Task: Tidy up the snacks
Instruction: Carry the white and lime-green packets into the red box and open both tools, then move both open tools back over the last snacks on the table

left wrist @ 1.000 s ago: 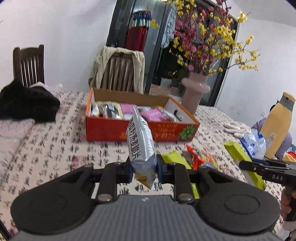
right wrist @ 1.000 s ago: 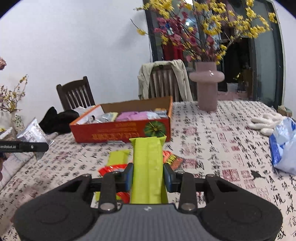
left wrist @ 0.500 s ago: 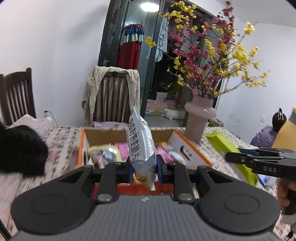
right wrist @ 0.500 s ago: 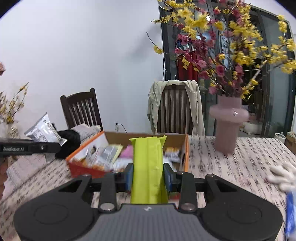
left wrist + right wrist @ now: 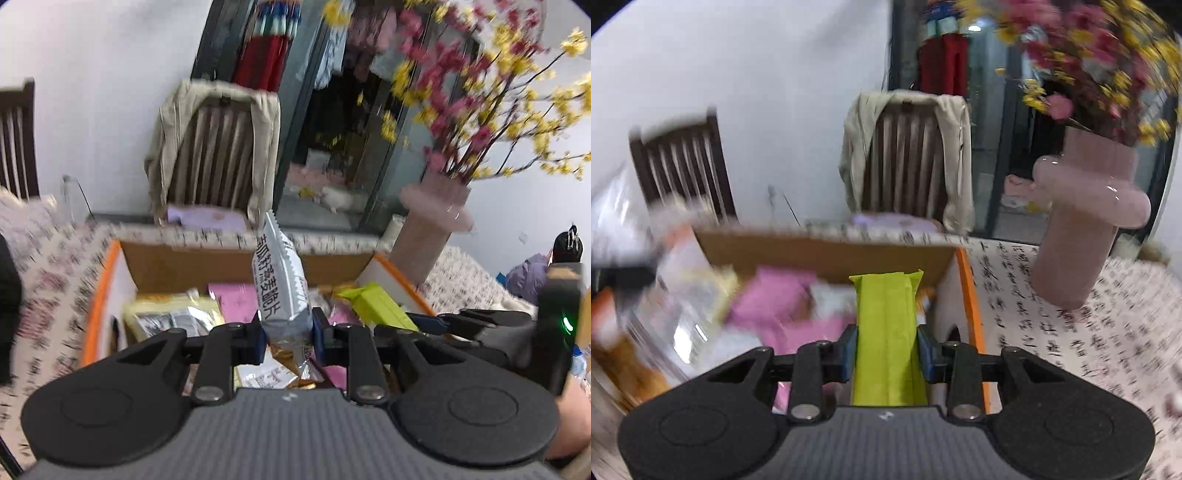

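left gripper (image 5: 286, 338) fingers clamp white snack bag (image 5: 280, 284); right gripper (image 5: 886, 350) fingers clamp green packet (image 5: 888, 332); both over box (image 5: 229, 264).

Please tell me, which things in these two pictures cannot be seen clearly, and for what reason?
- Left wrist view: the box floor near the camera is hidden by the left gripper and its silver-white snack packet.
- Right wrist view: snacks in the box's left part are smeared by motion blur; only pink packets show.
- Right wrist view: the green packet shows no readable print.
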Tool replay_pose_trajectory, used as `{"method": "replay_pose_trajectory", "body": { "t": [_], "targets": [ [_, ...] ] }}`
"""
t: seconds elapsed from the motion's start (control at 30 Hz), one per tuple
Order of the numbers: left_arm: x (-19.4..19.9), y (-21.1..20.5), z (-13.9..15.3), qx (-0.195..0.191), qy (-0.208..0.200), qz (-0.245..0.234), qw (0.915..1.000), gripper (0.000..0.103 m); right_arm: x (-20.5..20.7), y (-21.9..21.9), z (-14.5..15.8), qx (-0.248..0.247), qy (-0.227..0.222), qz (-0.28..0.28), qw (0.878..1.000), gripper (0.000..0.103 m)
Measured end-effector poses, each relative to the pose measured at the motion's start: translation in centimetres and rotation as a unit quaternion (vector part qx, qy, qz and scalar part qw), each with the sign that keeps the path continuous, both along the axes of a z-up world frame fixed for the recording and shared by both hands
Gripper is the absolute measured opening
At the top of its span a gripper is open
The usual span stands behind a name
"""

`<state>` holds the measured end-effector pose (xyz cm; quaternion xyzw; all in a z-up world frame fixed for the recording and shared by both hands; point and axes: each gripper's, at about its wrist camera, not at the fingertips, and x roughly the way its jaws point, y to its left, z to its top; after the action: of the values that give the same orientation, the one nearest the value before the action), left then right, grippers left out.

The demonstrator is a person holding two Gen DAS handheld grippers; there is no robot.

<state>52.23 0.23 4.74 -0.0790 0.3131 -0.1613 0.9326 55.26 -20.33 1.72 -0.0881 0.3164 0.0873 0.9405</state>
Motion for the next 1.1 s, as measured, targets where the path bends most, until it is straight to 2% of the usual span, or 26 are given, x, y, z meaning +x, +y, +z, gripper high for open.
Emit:
{"method": "replay_pose_trajectory", "body": {
  "t": [0.17, 0.2, 0.23, 0.27, 0.33, 0.37, 0.4, 0.43, 0.57, 0.67, 0.8, 0.87, 0.97, 1.1],
  "targets": [
    [2.7, -0.1, -3.7, 0.012, 0.065, 0.016, 0.9977, 0.025, -0.1, 0.7, -1.0, -0.006, 0.010, 0.018, 1.000, 0.033],
    [3.0, 0.2, -4.3, 0.009, 0.074, 0.029, 0.9968, 0.033, -0.2, 0.8, -1.0, -0.012, 0.008, 0.019, 1.000, 0.033],
    [3.1, 0.5, -4.7, 0.007, 0.080, 0.038, 0.9961, 0.047, -0.3, 0.8, -0.9, -0.006, 0.010, 0.021, 1.000, 0.034],
    [3.0, 0.7, -4.7, 0.003, 0.082, 0.045, 0.9956, 0.050, -0.3, 0.7, -0.8, 0.005, 0.012, 0.024, 1.000, 0.035],
    [2.5, 1.1, -3.8, 0.003, 0.074, 0.048, 0.9961, 0.063, -0.9, 0.0, -0.1, 0.030, 0.012, 0.030, 0.999, 0.037],
    [2.0, 1.4, -3.1, 0.000, 0.061, 0.050, 0.9969, 0.068, -1.4, -0.5, 0.4, 0.041, 0.005, 0.032, 0.999, 0.039],
    [1.2, 1.6, -2.3, -0.001, 0.045, 0.049, 0.9978, 0.079, -2.0, -1.0, 1.1, 0.046, -0.004, 0.032, 0.998, 0.040],
    [0.3, 1.8, -1.4, 0.003, 0.031, 0.048, 0.9984, 0.082, -2.9, -1.4, 1.9, 0.048, -0.016, 0.030, 0.998, 0.040],
    [-4.0, 2.2, 1.9, 0.051, -0.023, 0.050, 0.9972, 0.082, -6.9, -2.9, 5.2, 0.061, -0.052, 0.033, 0.996, 0.052],
    [-7.3, 2.6, 4.1, 0.067, -0.054, 0.053, 0.9949, 0.082, -9.2, -3.7, 6.3, 0.066, -0.062, 0.034, 0.995, 0.053],
    [-11.3, 2.6, 6.1, 0.080, -0.073, 0.053, 0.9926, 0.084, -12.4, -4.9, 7.4, 0.076, -0.066, 0.031, 0.994, 0.053],
    [-13.4, 2.6, 6.4, 0.087, -0.080, 0.061, 0.9911, 0.089, -14.3, -5.4, 8.0, 0.080, -0.073, 0.030, 0.994, 0.055],
    [-16.8, 2.7, 6.4, 0.092, -0.085, 0.069, 0.9897, 0.093, -17.7, -5.9, 8.4, 0.084, -0.079, 0.032, 0.993, 0.066],
    [-21.4, 2.7, 6.0, 0.095, -0.085, 0.074, 0.9890, 0.097, -22.1, -6.2, 7.4, 0.082, -0.073, 0.039, 0.993, 0.068]
  ]
}}
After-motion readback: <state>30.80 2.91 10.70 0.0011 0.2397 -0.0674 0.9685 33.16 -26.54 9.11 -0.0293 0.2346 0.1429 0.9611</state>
